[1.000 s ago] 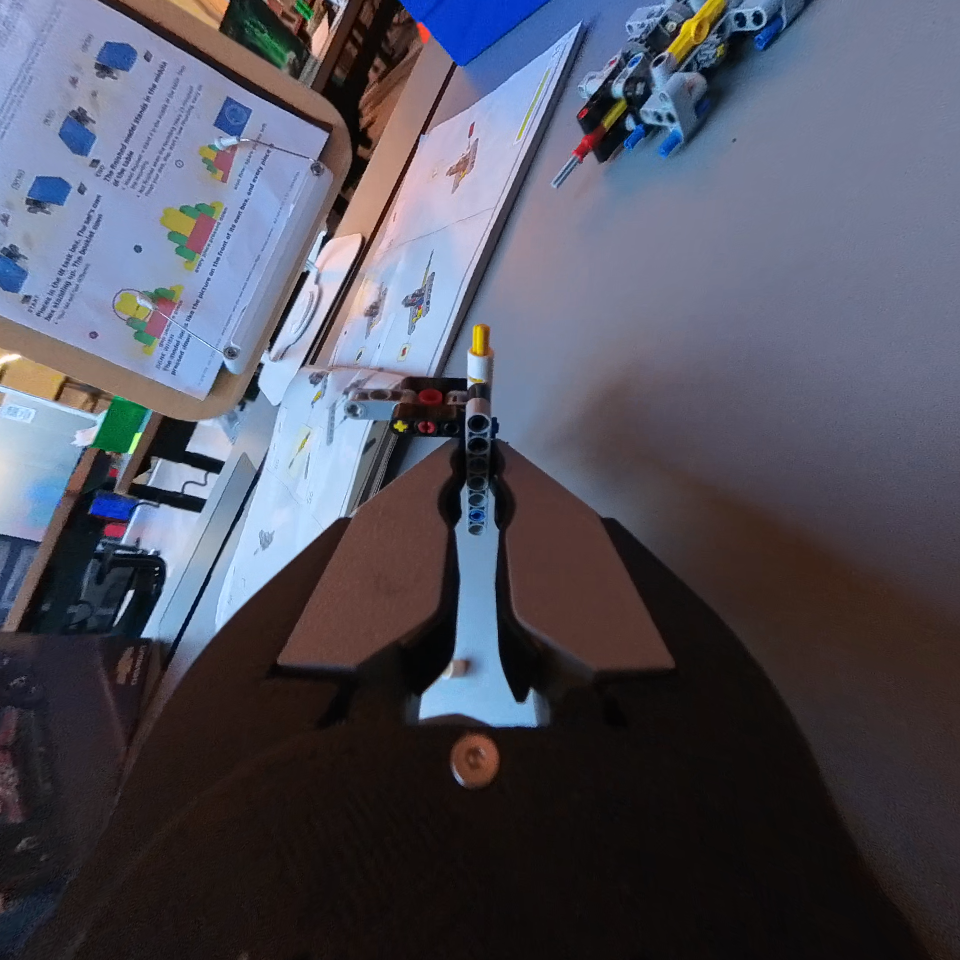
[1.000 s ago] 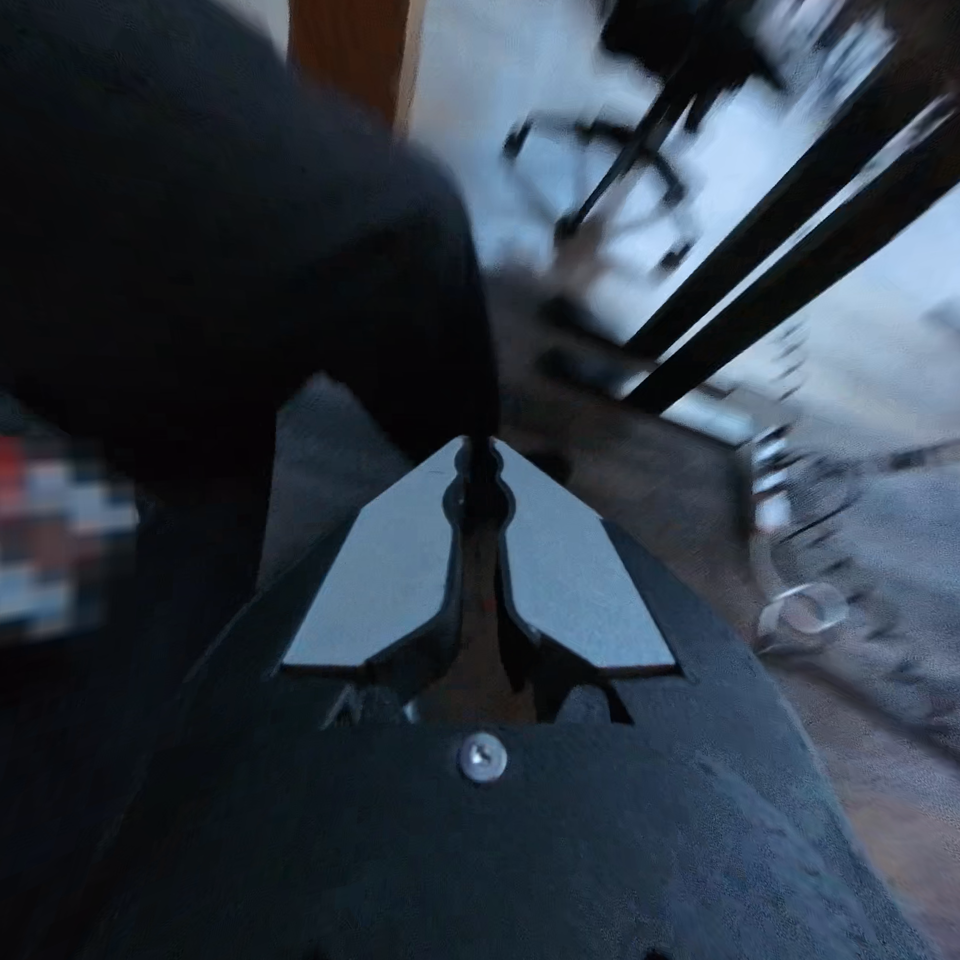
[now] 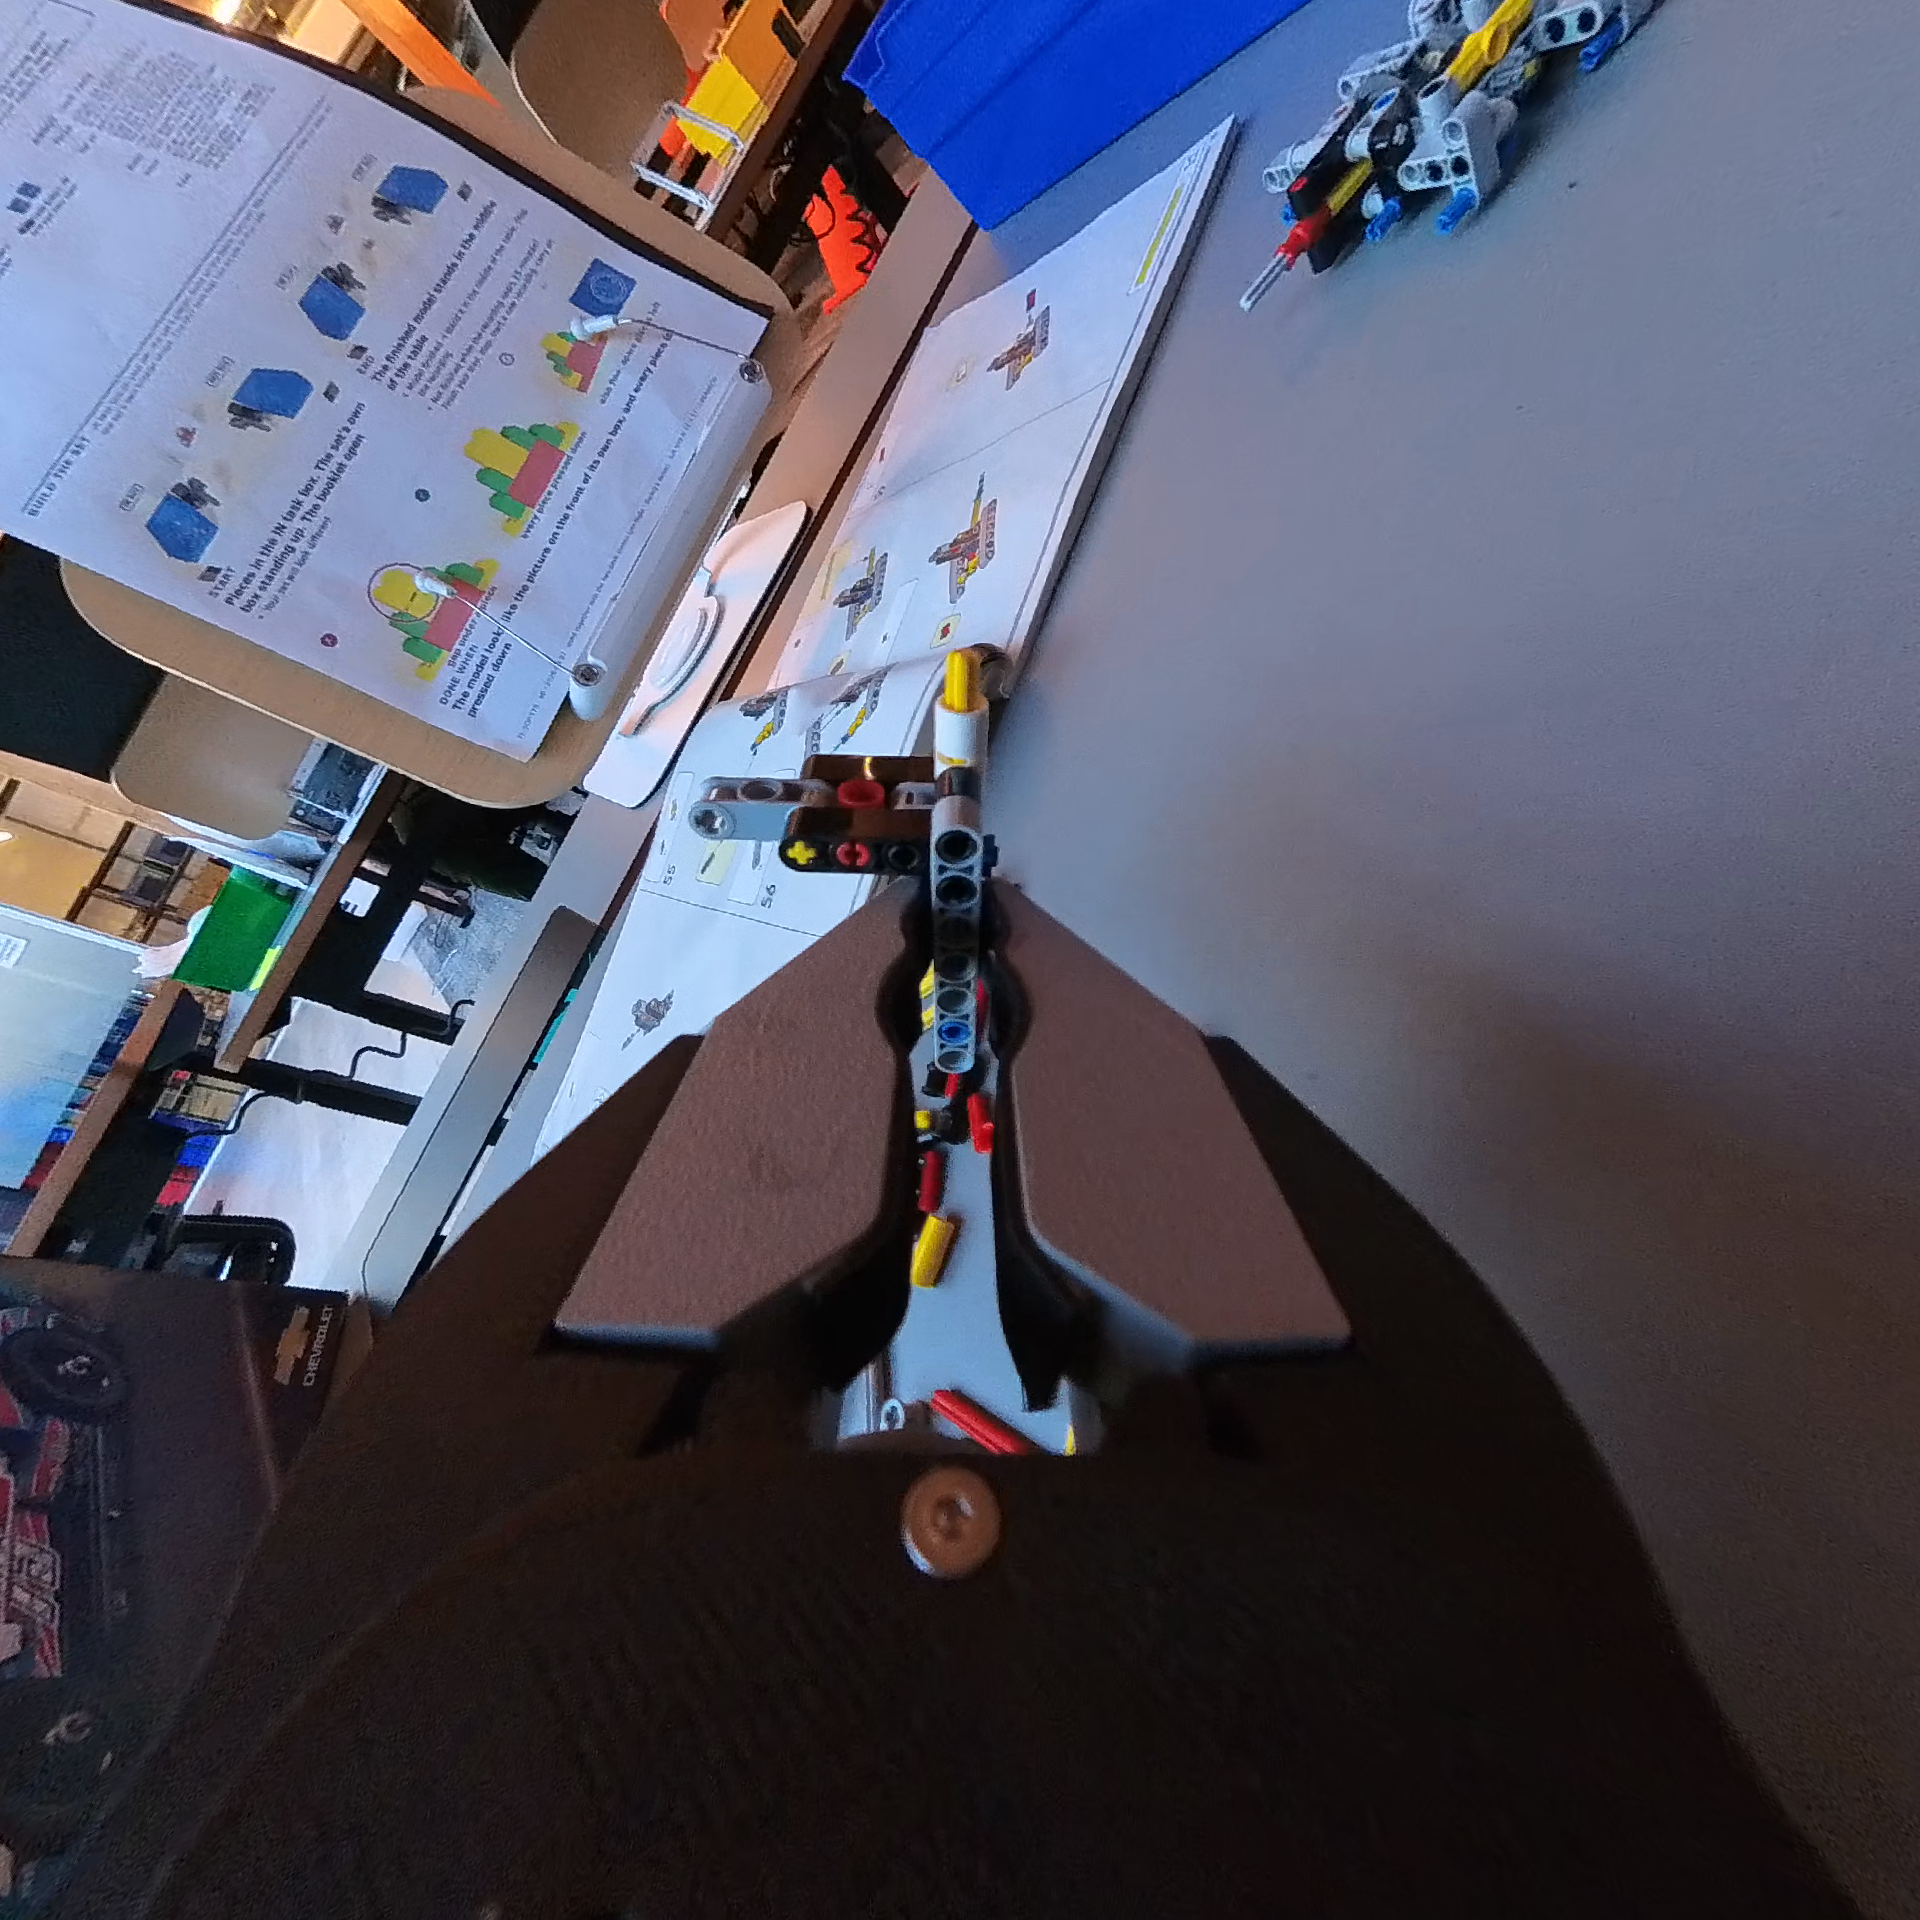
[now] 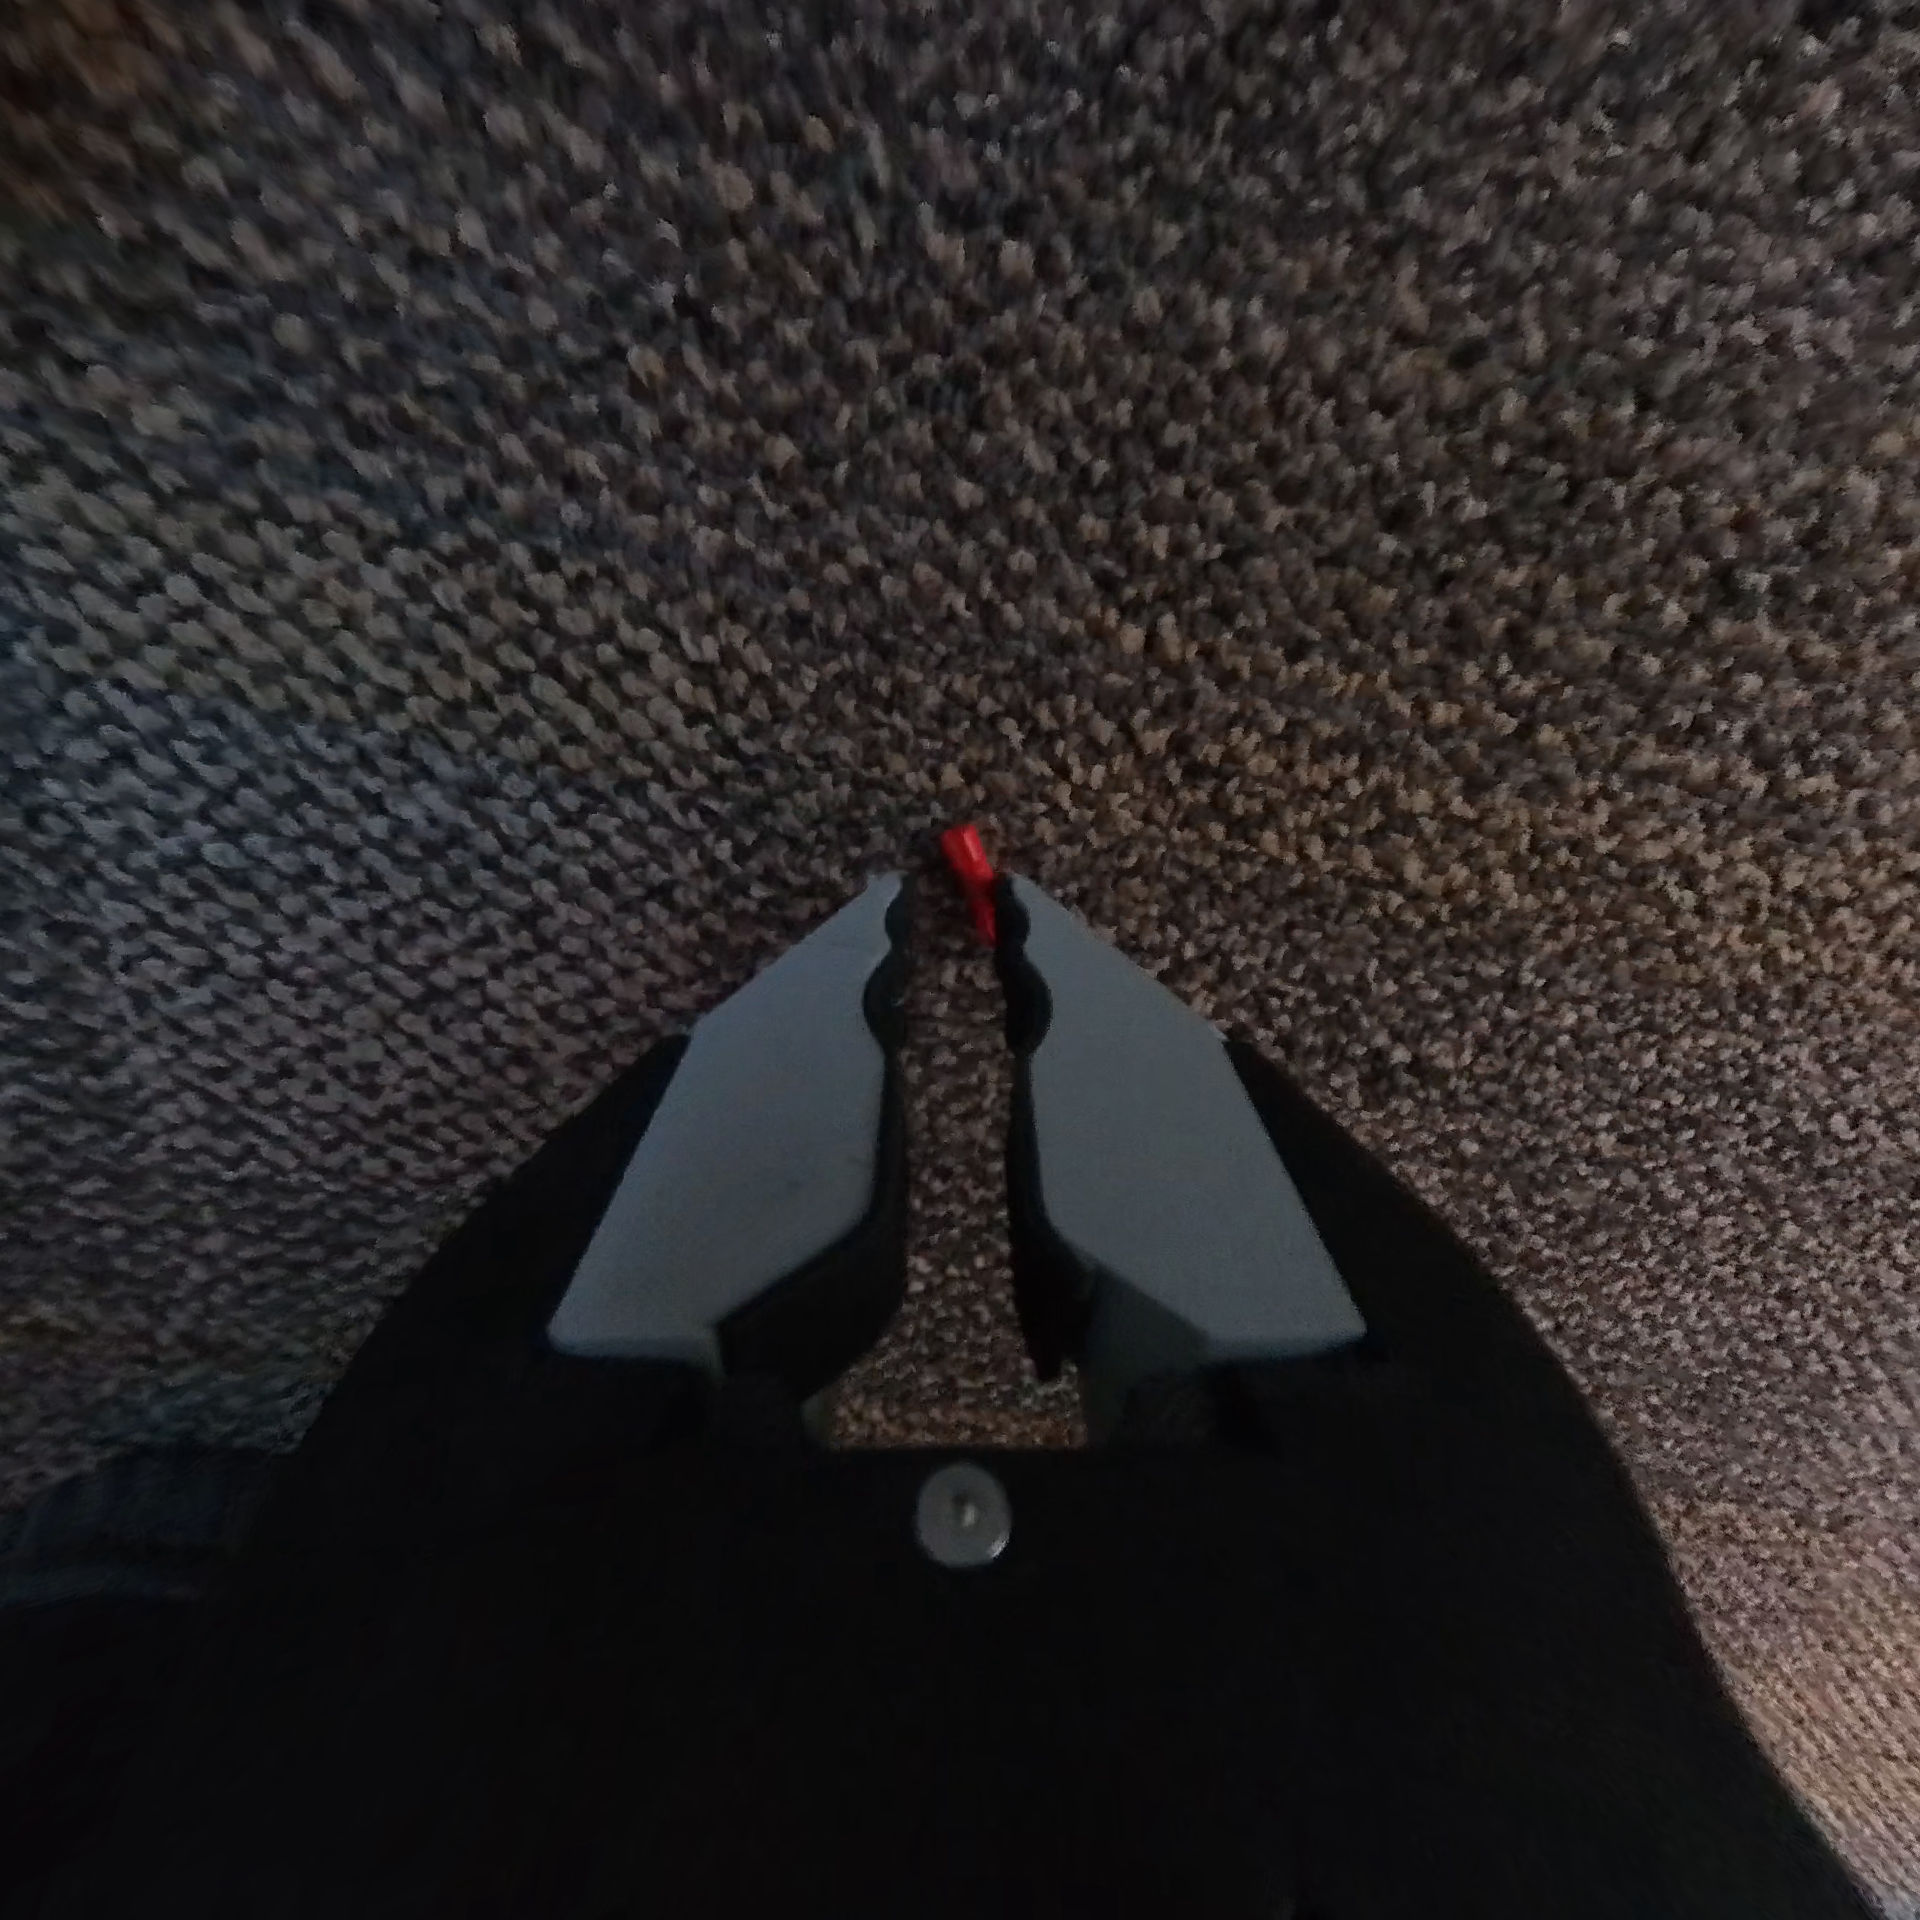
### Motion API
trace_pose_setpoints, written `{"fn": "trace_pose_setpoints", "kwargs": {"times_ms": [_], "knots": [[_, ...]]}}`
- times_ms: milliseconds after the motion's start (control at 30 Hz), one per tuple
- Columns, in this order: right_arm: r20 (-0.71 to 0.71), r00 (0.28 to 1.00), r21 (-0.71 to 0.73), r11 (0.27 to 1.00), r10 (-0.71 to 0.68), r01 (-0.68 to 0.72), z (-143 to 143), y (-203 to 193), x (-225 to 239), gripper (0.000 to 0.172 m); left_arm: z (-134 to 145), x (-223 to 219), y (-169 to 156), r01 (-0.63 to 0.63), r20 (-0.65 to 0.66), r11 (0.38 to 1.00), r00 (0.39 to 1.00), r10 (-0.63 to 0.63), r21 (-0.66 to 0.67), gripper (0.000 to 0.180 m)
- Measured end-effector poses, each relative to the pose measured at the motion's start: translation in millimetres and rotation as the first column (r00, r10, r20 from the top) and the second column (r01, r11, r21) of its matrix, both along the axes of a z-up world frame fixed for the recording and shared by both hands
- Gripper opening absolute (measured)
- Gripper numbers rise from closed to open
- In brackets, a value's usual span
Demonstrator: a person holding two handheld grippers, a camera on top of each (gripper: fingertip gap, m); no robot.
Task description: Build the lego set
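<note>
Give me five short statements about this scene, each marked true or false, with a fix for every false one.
1. The left gripper is shut on a grey holed beam. True.
2. A green pin lies on the carpet. False: the pin is red.
3. The right gripper is open. True.
4. The bin on the table is yellow. False: it is blue.
5. An open booklet lies on the table. True.

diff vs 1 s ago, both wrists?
Right gripper swung from a blurred view of furniture down to carpet; jaws now open, a red pin lying at the right fingertip. Left gripper still clamps the grey beam; loose pins now show beneath. Table unchanged.
</note>
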State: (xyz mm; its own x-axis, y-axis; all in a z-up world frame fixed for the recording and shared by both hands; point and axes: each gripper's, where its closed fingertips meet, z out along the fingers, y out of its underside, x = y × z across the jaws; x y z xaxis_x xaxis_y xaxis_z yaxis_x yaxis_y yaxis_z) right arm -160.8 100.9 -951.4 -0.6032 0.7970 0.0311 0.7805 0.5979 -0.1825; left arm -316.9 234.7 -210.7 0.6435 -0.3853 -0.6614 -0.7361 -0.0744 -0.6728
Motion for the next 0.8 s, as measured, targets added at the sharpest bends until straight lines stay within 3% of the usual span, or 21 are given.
{"fn": "trace_pose_setpoints", "kwargs": {"times_ms": [367,700,800], "knots": [[-0.040,0.999,-0.014,1.000,-0.020,0.020,-4.0,-0.4,1.8,0.007,-1.7,-6.0,3.0,-0.026,0.016,1.000,1.000,0.027,-0.012,0.004],[-0.039,0.979,0.072,0.978,0.200,-0.197,-4.5,0.2,2.6,0.003,-6.8,-6.2,3.4,-0.025,0.018,0.999,1.000,0.025,-0.034,0.004],[0.035,0.999,-0.042,0.999,-0.016,0.017,0.1,0.3,2.9,0.003,-5.9,-10.6,3.7,-0.041,0.019,0.999,0.999,0.042,-0.030,0.004]]}}
